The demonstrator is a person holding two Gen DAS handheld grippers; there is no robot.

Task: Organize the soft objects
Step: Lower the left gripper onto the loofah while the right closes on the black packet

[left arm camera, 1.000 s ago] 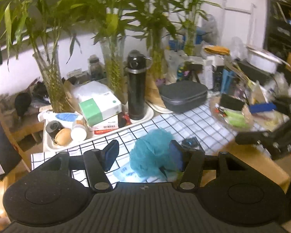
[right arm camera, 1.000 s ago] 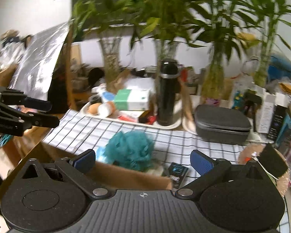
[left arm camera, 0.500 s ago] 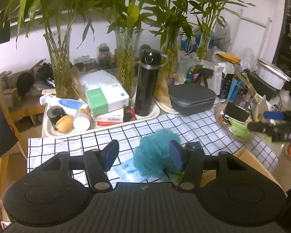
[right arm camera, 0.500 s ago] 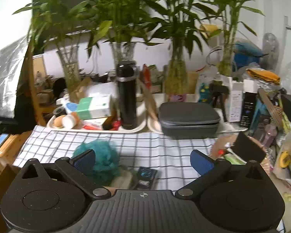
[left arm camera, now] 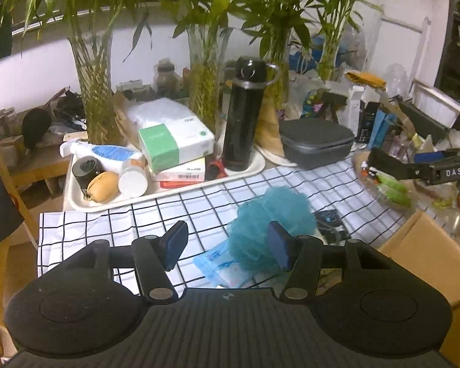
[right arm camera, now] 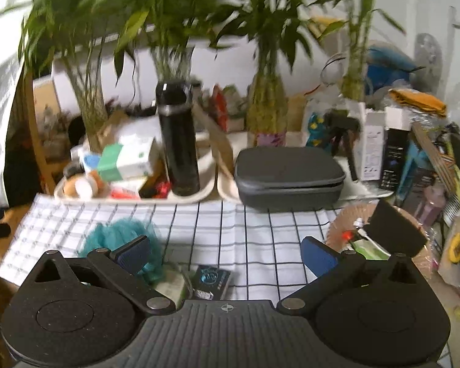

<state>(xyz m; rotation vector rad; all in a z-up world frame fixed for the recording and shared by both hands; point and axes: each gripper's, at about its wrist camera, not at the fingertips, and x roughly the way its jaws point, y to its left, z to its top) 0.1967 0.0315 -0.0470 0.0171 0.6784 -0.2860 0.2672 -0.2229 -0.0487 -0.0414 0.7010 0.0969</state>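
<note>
A teal mesh bath pouf point(left arm camera: 270, 217) lies on the black-and-white checked cloth point(left arm camera: 199, 202); it also shows in the right wrist view point(right arm camera: 119, 239). A blue plastic packet point(left arm camera: 220, 266) lies beside it. My left gripper point(left arm camera: 227, 247) is open and empty, just in front of the pouf, its right finger overlapping it in view. My right gripper point(right arm camera: 225, 253) is open and empty above the cloth point(right arm camera: 245, 230), the pouf behind its left finger. The right gripper also shows at the right edge of the left wrist view point(left arm camera: 429, 168).
A cream tray point(left arm camera: 156, 194) holds a tissue pack, black flask point(left arm camera: 243, 113) and small items. A grey zip case point(right arm camera: 288, 171), glass vases of bamboo, a small dark box point(right arm camera: 211, 279), a cardboard box point(left arm camera: 429, 251) and a cluttered dish point(right arm camera: 362, 239) surround the cloth.
Both grippers have swung rightward across the table and stayed open. The pouf now sits left of the right gripper's view; the right wrist view is blurred by motion.
</note>
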